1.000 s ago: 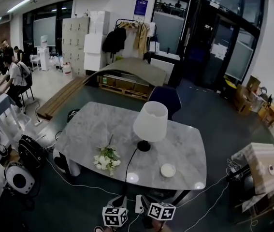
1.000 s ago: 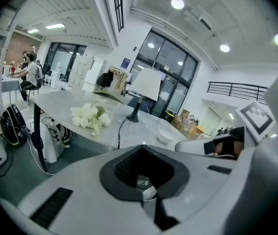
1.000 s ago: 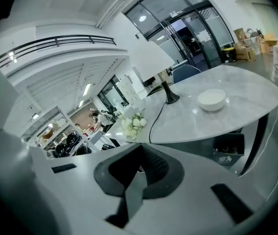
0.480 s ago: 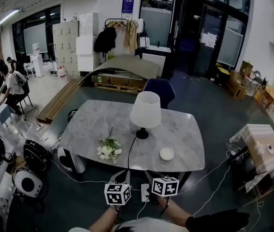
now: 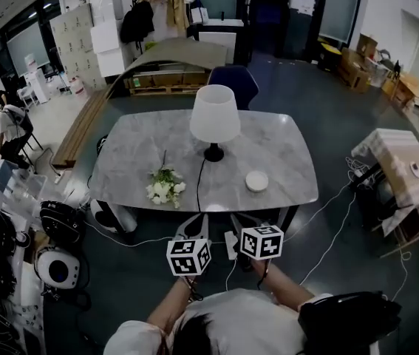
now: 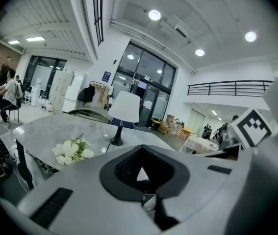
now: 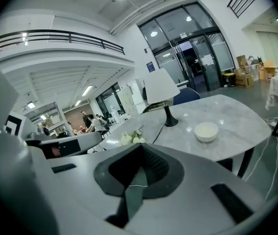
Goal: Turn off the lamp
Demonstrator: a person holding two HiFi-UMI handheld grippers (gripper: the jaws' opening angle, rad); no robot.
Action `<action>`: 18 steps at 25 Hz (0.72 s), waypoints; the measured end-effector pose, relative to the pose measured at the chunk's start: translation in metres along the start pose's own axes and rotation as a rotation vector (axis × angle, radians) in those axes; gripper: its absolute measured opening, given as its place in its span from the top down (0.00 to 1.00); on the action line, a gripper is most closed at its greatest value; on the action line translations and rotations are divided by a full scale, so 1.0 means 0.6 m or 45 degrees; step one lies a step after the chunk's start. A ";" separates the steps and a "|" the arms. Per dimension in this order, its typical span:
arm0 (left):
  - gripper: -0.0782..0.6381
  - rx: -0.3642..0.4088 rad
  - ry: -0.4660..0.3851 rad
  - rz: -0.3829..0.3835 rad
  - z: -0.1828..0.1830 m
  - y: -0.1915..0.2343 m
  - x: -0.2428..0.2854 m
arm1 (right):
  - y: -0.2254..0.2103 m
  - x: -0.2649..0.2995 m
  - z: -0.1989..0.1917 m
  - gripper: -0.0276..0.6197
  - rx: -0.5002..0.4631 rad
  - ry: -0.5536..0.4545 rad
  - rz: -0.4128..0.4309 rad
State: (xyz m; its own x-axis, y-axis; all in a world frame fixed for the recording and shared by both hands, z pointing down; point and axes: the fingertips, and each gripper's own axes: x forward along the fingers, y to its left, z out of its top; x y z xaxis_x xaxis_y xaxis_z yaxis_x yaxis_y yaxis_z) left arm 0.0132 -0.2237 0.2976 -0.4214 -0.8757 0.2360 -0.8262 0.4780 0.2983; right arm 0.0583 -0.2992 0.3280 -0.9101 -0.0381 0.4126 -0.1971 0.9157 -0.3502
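The lamp (image 5: 214, 115) has a white shade and a black foot and stands in the middle of the grey marble table (image 5: 283, 154). Its black cord (image 5: 199, 183) runs off the near edge. My left gripper (image 5: 193, 226) and right gripper (image 5: 243, 224) hang side by side over the floor just short of that edge, well apart from the lamp. Both point towards the table. Seen from the left gripper (image 6: 146, 199), the lamp (image 6: 124, 107) is far ahead. The right gripper (image 7: 131, 195) sees the lamp (image 7: 161, 86) the same way. Both pairs of jaws are shut on nothing.
White flowers (image 5: 163, 189) lie left of the cord and a small white bowl (image 5: 256, 181) sits to its right. A blue chair (image 5: 231, 80) stands behind the table. Bags (image 5: 60, 220) crowd the floor at left, where people (image 5: 6, 124) sit. A cloth-covered side table (image 5: 400, 165) is right.
Both grippers have risen, and their marker cubes sit higher in the head view. The head view has tipped down, so my arms and shoulders now show.
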 end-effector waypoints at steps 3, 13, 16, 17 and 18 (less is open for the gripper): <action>0.90 0.009 0.021 -0.012 -0.002 0.001 0.008 | -0.010 0.000 -0.009 0.96 0.004 0.004 -0.032; 0.90 0.002 0.069 -0.033 -0.025 -0.017 0.028 | -0.039 -0.003 -0.015 0.96 0.045 -0.002 -0.070; 0.90 -0.010 0.078 -0.037 -0.032 -0.021 0.030 | -0.041 -0.004 -0.013 0.96 0.047 -0.008 -0.072; 0.90 -0.014 0.082 -0.041 -0.034 -0.022 0.031 | -0.041 -0.005 -0.013 0.96 0.046 -0.008 -0.073; 0.90 -0.016 0.085 -0.045 -0.036 -0.024 0.033 | -0.041 -0.006 -0.014 0.96 0.046 -0.008 -0.075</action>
State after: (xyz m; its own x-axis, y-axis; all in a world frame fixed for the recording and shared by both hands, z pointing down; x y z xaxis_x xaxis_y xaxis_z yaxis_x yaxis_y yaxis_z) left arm 0.0251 -0.2463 0.3178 -0.3656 -0.8857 0.2863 -0.8354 0.4478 0.3187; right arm 0.0692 -0.3184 0.3421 -0.8989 -0.0939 0.4280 -0.2631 0.8967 -0.3559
